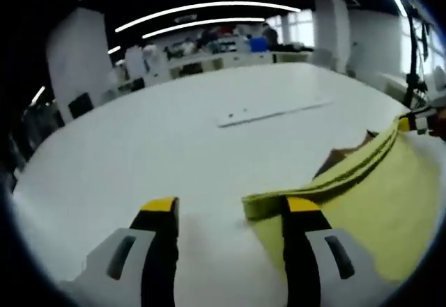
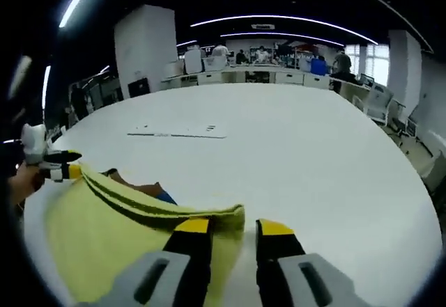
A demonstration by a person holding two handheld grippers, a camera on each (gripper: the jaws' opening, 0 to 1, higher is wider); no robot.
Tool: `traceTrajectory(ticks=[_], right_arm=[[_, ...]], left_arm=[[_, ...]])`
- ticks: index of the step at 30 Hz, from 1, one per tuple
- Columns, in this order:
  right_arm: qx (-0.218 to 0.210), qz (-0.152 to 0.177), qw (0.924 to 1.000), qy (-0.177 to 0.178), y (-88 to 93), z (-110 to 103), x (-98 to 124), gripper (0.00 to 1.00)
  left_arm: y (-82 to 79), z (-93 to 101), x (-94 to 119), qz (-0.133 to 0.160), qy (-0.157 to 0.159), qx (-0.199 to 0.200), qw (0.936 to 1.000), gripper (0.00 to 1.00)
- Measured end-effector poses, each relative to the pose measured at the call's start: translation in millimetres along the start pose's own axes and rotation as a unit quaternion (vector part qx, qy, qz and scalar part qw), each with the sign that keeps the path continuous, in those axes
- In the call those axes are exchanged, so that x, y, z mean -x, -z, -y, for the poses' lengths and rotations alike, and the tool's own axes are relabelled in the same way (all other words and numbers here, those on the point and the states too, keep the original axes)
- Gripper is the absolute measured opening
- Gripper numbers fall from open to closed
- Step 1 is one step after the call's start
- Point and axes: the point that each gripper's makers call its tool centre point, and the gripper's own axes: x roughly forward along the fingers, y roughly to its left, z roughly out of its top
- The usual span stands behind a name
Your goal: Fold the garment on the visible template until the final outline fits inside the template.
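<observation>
The left gripper (image 1: 230, 213), black jaws with yellow tips, is hovering low over the white round table (image 1: 174, 133) with its jaws standing apart; the right-hand jaw is lying on the near corner of the folded yellow cloth garment (image 1: 376, 195), while the left-hand jaw is sitting over bare table, so nothing is being clamped between them. The corner's thick folded hem is running from that jaw away to the right, where the right gripper (image 1: 417, 122) is showing at the far end of the same edge, seemingly pinching it, though it is too small to be sure.

In the right gripper view, the right gripper (image 2: 233, 227) is likewise standing with its jaws parted, the left-hand jaw resting on the garment's (image 2: 118, 230) near corner and the right-hand jaw over the bare table (image 2: 293, 147). The left gripper (image 2: 59, 166) is showing far off at the left, touching the other end of the stacked yellow edge. Something brown with a bit of blue (image 2: 143, 189) is peeking out just behind the yellow folds; whether it is the template cannot be told.

Further out on the table a long thin white strip (image 1: 275, 112) is lying flat, well apart from the garment. Beyond the table, desks and a few people (image 2: 261, 56) are standing under long ceiling lights
</observation>
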Motion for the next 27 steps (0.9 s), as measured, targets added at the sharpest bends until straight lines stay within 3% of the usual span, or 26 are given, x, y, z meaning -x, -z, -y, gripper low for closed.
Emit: traceTrajectory(ticks=[3, 12, 22, 27], right_arm=[[-0.019, 0.000, 0.9998, 0.011, -0.2, 4, -1, 0.21], [-0.020, -0.012, 0.9997, 0.012, 2.0, 10, 0, 0.23], [-0.004, -0.034, 0.9993, -0.012, 1.9, 3, 12, 0.47], [0.004, -0.049, 0.9985, -0.025, 7.3, -5, 28, 0.56]], left_arm=[[1.7, -4.0, 1, -0.005, -0.014, 0.037, 0.9992, 0.59], [0.8, -5.9, 4, -0.006, -0.013, 0.046, 0.9989, 0.62], [-9.1, -3.0, 23, 0.006, 0.013, 0.048, 0.9987, 0.76], [-11.0, 1.6, 37, 0.006, 0.032, 0.054, 0.9980, 0.82]])
